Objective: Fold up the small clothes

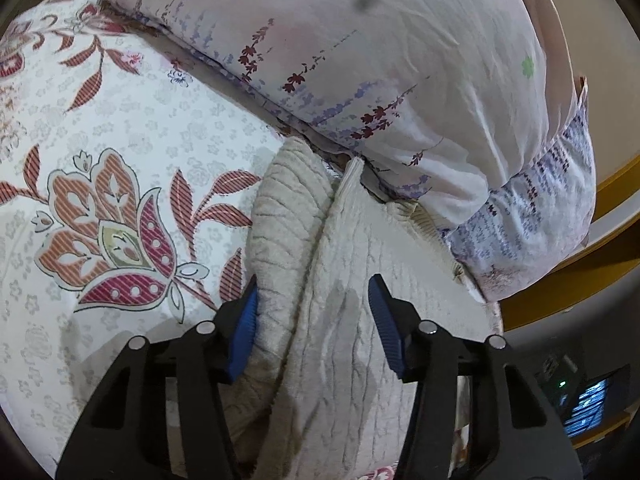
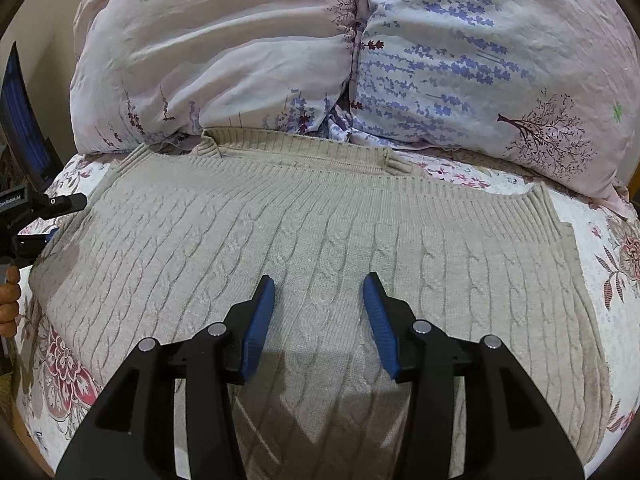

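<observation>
Floral cotton bedsheet point(image 1: 120, 128) lies bare well beyond the sweater's left edge, while pillows point(image 2: 280, 40) touch its far ribbed edge. The beige cable-knit sweater point(image 2: 320, 240) lies spread across the bed. Left gripper point(image 1: 312, 316) straddles a raised fold, blue pads apart; right gripper point(image 2: 319, 312) hovers spread mid-sweater.

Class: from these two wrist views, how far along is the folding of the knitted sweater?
Done: one side of the beige cable-knit sweater lies folded over. In hand: the left gripper straddles that fold; the right gripper hovers open above the knit. Left: remaining folds.
</observation>
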Motion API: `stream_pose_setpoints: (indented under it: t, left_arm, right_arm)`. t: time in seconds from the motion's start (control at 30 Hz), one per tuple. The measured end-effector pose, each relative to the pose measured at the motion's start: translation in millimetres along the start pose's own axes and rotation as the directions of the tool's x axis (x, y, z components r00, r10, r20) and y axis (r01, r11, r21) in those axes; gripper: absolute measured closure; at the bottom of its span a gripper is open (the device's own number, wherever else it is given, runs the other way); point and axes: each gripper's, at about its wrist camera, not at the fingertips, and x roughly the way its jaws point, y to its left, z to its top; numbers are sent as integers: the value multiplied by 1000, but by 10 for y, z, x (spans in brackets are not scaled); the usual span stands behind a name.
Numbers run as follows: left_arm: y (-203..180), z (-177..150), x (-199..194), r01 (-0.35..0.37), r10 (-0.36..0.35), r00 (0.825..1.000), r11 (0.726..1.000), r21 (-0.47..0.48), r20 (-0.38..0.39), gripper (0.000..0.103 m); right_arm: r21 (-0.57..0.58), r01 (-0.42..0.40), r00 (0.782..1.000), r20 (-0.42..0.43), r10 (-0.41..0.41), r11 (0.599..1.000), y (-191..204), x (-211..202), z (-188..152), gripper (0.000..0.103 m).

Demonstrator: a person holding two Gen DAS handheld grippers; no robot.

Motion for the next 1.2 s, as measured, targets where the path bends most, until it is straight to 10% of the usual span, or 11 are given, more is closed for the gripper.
stream_pose_setpoints:
  t: [0.27,0.5,0.73,1.03,1.2]
  left_arm:
    - [-218,-21,46,-80,83,996,990,115,-22,84]
    - [-519,77,-198,144,-147,988,987,77,38,88]
    - [-1277,18,-238,323,-332,943,935,148,35,89]
    - [-2112,-442,274,418,-406,909,884,209,-101,89]
    - [-2468,-907,824,394,-360,917,885,248,-173,89]
  right_arm:
    - [0,2,1000,2,-2,1000,0,0,-3,54]
    - [-16,17,1000,6,-17,1000,38,16,-11,54]
    - [69,-77,997,21,75,995,-147,-87,-18,54]
    - [231,-33,996,83,14,972,-982,-489,-230,54]
    - [349,9,994,96,-45,937,-1462,-678,-436,54]
